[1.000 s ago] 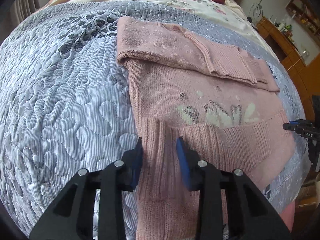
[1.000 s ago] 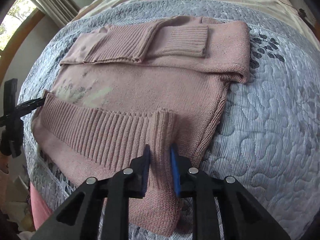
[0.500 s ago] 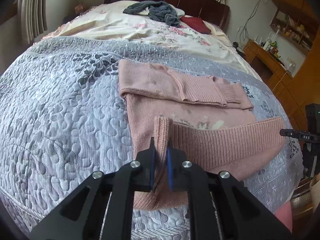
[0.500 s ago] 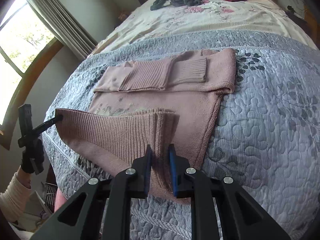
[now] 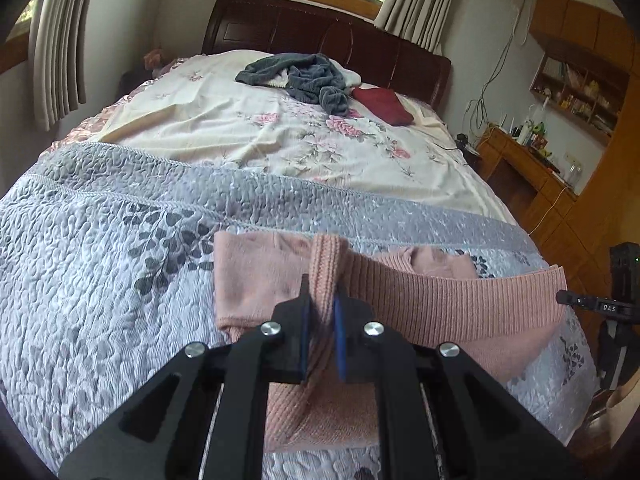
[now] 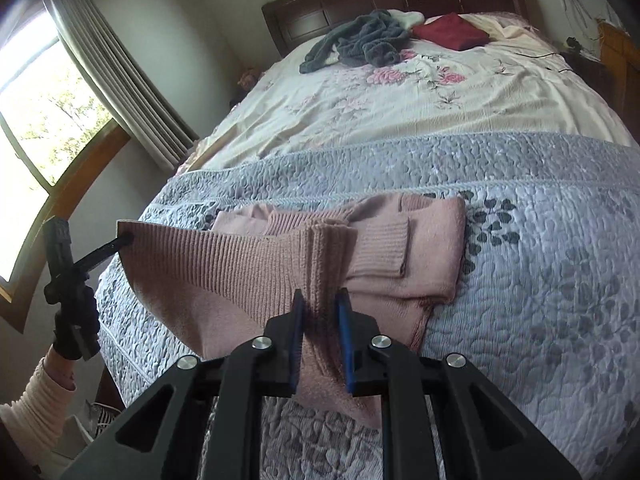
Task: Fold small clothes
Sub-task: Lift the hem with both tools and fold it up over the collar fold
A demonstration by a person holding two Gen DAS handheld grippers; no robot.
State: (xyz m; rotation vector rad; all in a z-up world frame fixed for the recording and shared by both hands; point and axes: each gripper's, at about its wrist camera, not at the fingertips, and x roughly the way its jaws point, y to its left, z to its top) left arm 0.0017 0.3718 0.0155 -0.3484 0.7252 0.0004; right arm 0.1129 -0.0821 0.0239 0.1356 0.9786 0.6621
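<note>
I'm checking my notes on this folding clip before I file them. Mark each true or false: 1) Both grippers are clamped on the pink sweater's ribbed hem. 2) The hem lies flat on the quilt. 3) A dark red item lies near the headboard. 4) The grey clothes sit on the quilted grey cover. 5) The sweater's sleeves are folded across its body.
1) True: the left gripper and right gripper each pinch the pink sweater at its ribbed hem.
2) False: the hem is lifted off the quilted grey cover, stretched between the grippers.
3) True: the dark red item is there.
4) False: the grey clothes lie on the floral sheet.
5) True.
</note>
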